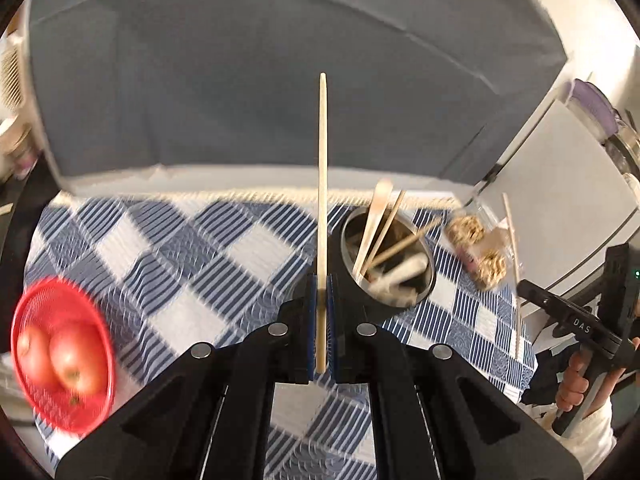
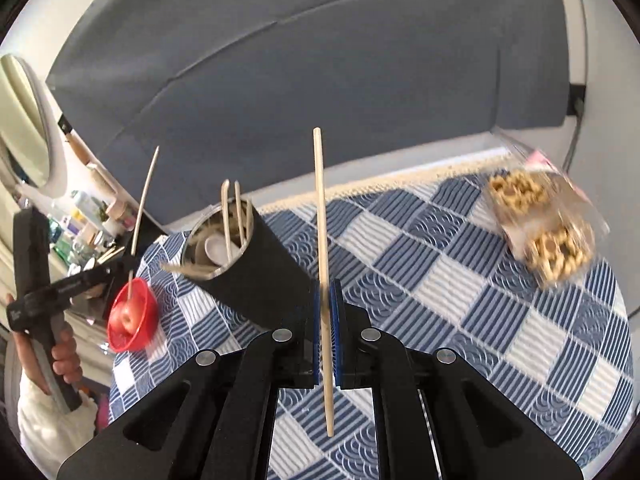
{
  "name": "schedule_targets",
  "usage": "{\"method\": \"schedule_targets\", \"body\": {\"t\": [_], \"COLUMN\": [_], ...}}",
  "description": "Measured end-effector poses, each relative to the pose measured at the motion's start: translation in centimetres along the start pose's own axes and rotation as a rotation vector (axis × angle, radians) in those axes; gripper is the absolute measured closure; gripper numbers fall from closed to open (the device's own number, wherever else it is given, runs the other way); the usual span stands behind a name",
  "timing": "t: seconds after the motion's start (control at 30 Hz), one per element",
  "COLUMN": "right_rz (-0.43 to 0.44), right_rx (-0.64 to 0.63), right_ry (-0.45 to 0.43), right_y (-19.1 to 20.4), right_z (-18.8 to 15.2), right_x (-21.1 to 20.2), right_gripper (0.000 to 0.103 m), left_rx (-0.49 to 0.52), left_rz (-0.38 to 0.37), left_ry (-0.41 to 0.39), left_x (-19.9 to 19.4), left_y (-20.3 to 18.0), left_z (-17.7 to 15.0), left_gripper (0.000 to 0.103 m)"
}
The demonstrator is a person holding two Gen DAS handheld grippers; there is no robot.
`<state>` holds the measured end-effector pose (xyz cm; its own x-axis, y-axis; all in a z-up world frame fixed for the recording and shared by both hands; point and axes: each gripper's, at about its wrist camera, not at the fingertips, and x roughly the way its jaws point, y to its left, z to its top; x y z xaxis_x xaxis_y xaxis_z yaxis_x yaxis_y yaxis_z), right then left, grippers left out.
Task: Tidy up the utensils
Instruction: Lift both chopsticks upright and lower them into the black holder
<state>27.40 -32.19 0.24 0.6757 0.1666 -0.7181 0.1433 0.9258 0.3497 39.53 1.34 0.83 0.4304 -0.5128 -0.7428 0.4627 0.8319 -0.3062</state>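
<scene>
Taking the black utensil holder (image 1: pixel 390 258) as the landmark, the red mesh basket (image 1: pixel 60 354) with two apples (image 1: pixel 78 358) sits far to its left on the blue-and-white checked cloth (image 1: pixel 192 248) covering the surface. Just left of the holder, the left gripper (image 1: pixel 320 292) has its fingers clamped on a wooden chopstick (image 1: pixel 322 184), which stands upright between the blue pads. The holder itself is an open cylinder with several wooden utensils and a white piece inside, some leaning out over its rim. To its right, well apart, lies a clear packet of ring-shaped snacks (image 1: pixel 478 250). Further right, the right gripper (image 2: pixel 327 304) is likewise clamped on a second wooden chopstick (image 2: pixel 322 240), tilted slightly, with its lower end below the pads. A hand (image 1: pixel 580 384) grips that tool's handle at the far right.
</scene>
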Motion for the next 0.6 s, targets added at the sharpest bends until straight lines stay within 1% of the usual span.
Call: {"method": "schedule_targets", "body": {"t": [0.03, 0.07, 0.17, 0.2, 0.27, 0.33, 0.47, 0.53, 0.6], "right_rz": [0.009, 0.017, 0.061, 0.068, 0.090, 0.124, 0.149, 0.179, 0.190], "right_rx": [-0.005, -0.011, -0.036, -0.043, -0.063, -0.083, -0.068, -0.041, -0.019], "right_ry": [-0.009, -0.020, -0.064, -0.077, -0.111, -0.147, -0.150, -0.148, -0.146], "right_y": [0.3, 0.7, 1.9, 2.2, 2.8, 3.7, 4.5, 4.7, 4.9], "right_z": [0.8, 1.6, 3.5, 3.9, 4.8, 5.6, 6.4, 6.6, 6.6], "right_x": [0.1, 0.2, 0.2, 0.1, 0.0, 0.3, 2.1, 3.4, 4.8], "right_gripper": [0.098, 0.098, 0.098, 0.098, 0.098, 0.098, 0.098, 0.098, 0.098], "left_rx": [0.007, 0.011, 0.032, 0.037, 0.045, 0.059, 0.049, 0.042, 0.023], "left_rz": [0.004, -0.006, -0.058, -0.075, -0.134, -0.167, -0.244, -0.236, -0.267], "left_ry": [-0.007, -0.014, -0.043, -0.047, -0.042, -0.048, -0.053, -0.090, -0.108], "left_x": [0.4, 0.8, 1.7, 2.0, 3.0, 3.8, 5.4, 6.0, 6.7], "left_y": [-0.2, -0.3, -0.9, -1.1, -1.3, -1.7, -1.8, -1.6, -1.0], "left_z": [0.7, 1.2, 2.6, 3.0, 3.7, 4.2, 4.5, 4.1, 3.5], "left_gripper": [0.098, 0.098, 0.098, 0.098, 0.098, 0.098, 0.098, 0.098, 0.098]}}
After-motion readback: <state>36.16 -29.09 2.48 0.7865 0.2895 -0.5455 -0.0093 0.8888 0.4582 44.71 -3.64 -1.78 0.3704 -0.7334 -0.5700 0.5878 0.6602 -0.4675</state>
